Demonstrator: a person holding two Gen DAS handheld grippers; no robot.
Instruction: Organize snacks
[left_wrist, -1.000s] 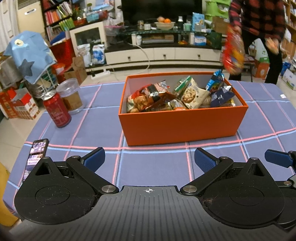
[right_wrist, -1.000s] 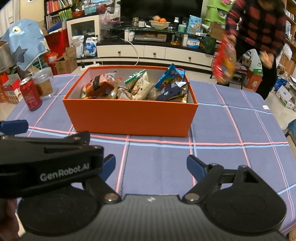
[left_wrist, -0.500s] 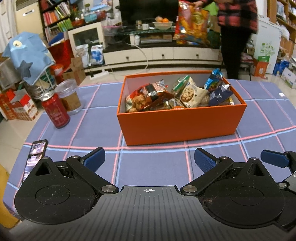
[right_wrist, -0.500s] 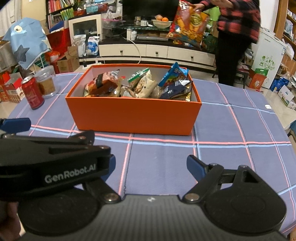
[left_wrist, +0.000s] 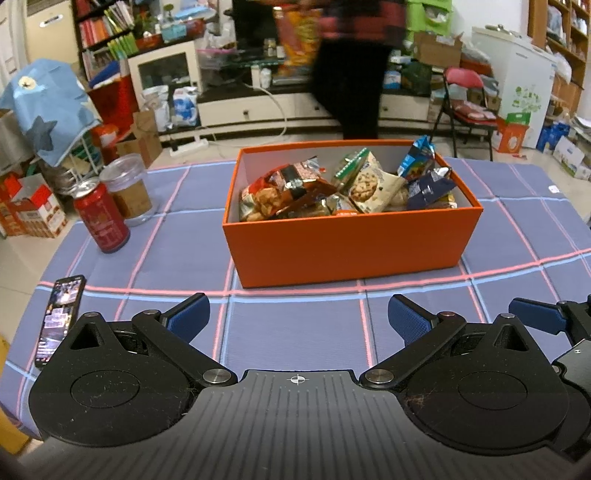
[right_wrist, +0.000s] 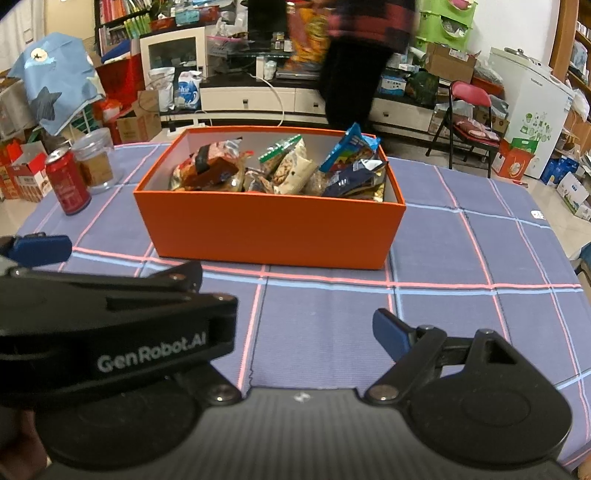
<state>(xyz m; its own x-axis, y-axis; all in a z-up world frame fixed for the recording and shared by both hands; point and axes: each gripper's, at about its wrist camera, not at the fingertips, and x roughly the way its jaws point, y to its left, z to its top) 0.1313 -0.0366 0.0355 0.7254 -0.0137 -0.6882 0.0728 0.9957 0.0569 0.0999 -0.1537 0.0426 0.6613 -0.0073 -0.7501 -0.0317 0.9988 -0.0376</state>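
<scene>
An orange box (left_wrist: 347, 243) stands on the blue checked tablecloth (left_wrist: 295, 332), filled with several snack packets (left_wrist: 343, 188). It also shows in the right wrist view (right_wrist: 269, 225). My left gripper (left_wrist: 297, 319) is open and empty, low over the cloth in front of the box. My right gripper (right_wrist: 295, 332) is open and empty, beside the left one; its left finger is hidden behind the left gripper's body (right_wrist: 110, 332). A person (left_wrist: 351, 66) in a plaid shirt stands behind the table holding a large snack bag (left_wrist: 295, 37).
A red can (left_wrist: 101, 218) and a clear jar (left_wrist: 127, 188) stand at the table's left. A phone (left_wrist: 59, 317) lies near the left front edge. A red folding chair (left_wrist: 465, 103), a TV cabinet and boxes stand beyond the table.
The person with the large snack bag has walked from the right to behind the box's middle. Both grippers have stayed open and almost still.
</scene>
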